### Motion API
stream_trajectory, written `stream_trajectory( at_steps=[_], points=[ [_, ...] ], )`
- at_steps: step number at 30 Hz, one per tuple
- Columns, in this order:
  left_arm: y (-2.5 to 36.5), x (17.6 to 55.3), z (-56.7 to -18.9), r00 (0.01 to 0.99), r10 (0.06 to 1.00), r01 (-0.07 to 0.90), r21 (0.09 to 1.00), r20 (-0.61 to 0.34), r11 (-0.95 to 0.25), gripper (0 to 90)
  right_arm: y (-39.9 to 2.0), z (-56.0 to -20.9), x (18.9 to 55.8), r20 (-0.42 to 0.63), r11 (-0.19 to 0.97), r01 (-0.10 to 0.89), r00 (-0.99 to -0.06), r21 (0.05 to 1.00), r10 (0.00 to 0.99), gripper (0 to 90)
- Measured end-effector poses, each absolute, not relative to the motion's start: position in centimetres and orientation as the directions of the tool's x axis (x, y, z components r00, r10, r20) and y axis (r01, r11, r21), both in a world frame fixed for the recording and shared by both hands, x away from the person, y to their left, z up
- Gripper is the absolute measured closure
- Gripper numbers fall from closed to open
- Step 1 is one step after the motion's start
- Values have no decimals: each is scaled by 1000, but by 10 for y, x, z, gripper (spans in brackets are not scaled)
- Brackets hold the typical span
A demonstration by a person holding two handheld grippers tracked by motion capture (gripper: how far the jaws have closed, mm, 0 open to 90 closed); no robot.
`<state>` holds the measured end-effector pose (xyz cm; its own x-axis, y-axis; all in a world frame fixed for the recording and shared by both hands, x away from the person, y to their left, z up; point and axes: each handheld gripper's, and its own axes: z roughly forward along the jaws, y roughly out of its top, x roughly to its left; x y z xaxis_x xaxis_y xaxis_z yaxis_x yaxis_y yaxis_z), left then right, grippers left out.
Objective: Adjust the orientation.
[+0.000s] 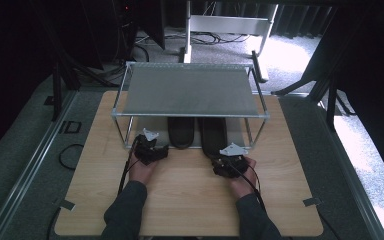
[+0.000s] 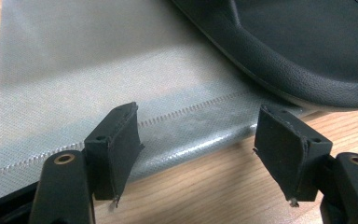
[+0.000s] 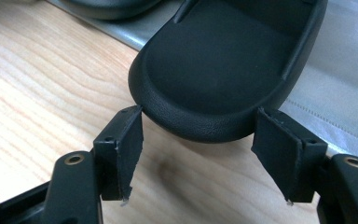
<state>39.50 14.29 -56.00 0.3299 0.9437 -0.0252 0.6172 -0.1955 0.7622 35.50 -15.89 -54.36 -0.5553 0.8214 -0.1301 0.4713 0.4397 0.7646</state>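
Observation:
Two black slippers lie side by side on a grey mat under a low metal rack: the left slipper [image 1: 182, 131] and the right slipper [image 1: 213, 136]. My left gripper [image 1: 155, 148] stands open at the mat's front edge, left of the left slipper [image 2: 307, 46]. Its jaws [image 2: 200, 154] straddle the mat's hem [image 2: 74, 70] with nothing held. My right gripper [image 1: 227, 159] sits at the near end of the right slipper [image 3: 223, 60]. Its jaws [image 3: 198, 154] stand open on either side of that rounded end, with the pads not pressing on it.
The rack's grey upper shelf [image 1: 190, 90] overhangs most of the slippers, and its thin posts [image 1: 128, 131] stand close to my left gripper. The wooden table [image 1: 190, 195] spreads out in front of the rack. Cables trail from both grippers along the person's sleeves.

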Motion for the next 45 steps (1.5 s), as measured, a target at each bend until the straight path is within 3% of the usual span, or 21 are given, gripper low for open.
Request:
stream_trajectory(
  at_steps=[33, 39, 45],
  points=[
    [145, 395, -560, 330, 943, 618, 765, -44, -181, 321, -151, -547, 401, -147, 458, 457, -566, 762, 811, 371],
    [145, 395, -560, 329, 943, 618, 765, -44, -180, 324, -146, -548, 400, -164, 498, 438, -605, 749, 779, 497],
    [145, 396, -560, 329, 943, 619, 765, -48, -177, 324, -142, -548, 395, -168, 515, 418, -632, 748, 756, 505]
  ],
)
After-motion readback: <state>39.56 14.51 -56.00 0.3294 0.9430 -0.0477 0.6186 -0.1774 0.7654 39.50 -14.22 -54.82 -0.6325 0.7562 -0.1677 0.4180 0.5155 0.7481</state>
